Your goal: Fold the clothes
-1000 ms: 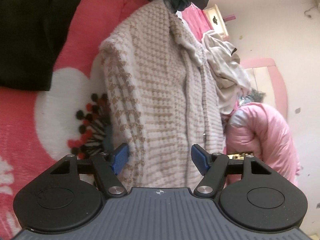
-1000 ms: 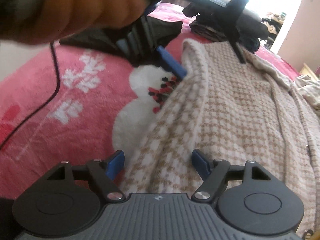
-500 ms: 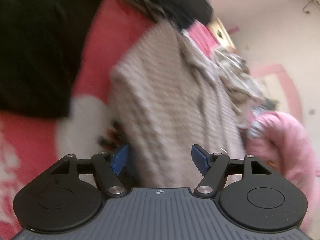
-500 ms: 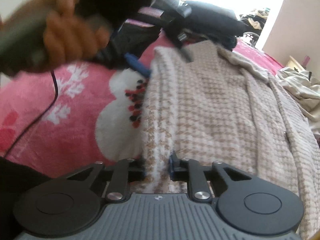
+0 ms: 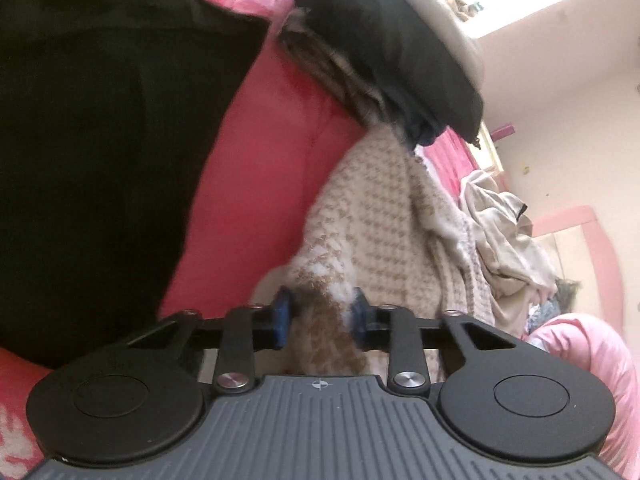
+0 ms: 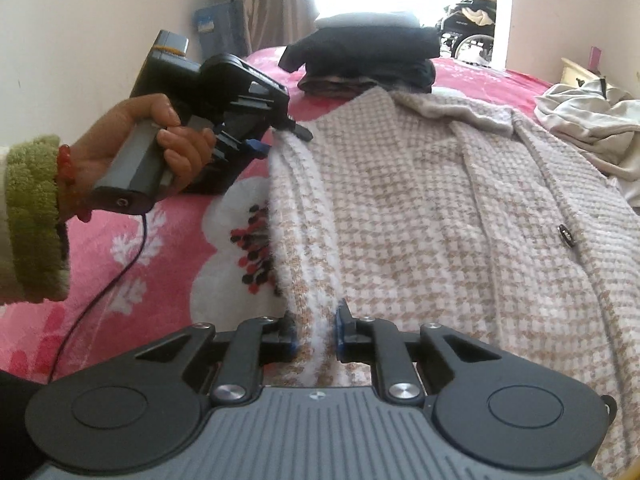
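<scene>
While both fingers (image 6: 343, 334) pinch it, cardigan (image 6: 440, 220) edge sits between.

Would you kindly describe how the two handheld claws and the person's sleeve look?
Both the left claw and the right claw have black linkage arms, blue pads, silver rivets and a ribbed grey body. A thin dark cable trails from the left one's grey handle. The fuzzy green cuff adjoins a red bracelet.

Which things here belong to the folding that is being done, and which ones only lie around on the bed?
Part of the job:
- houndstooth cardigan, its sleeve edge pinched at two places
- left gripper, jaws closing on the sleeve
- right gripper, shut on the sleeve

Just lying about:
- stack of dark folded clothes
- crumpled beige garment
- black garment
- pink blanket
</scene>
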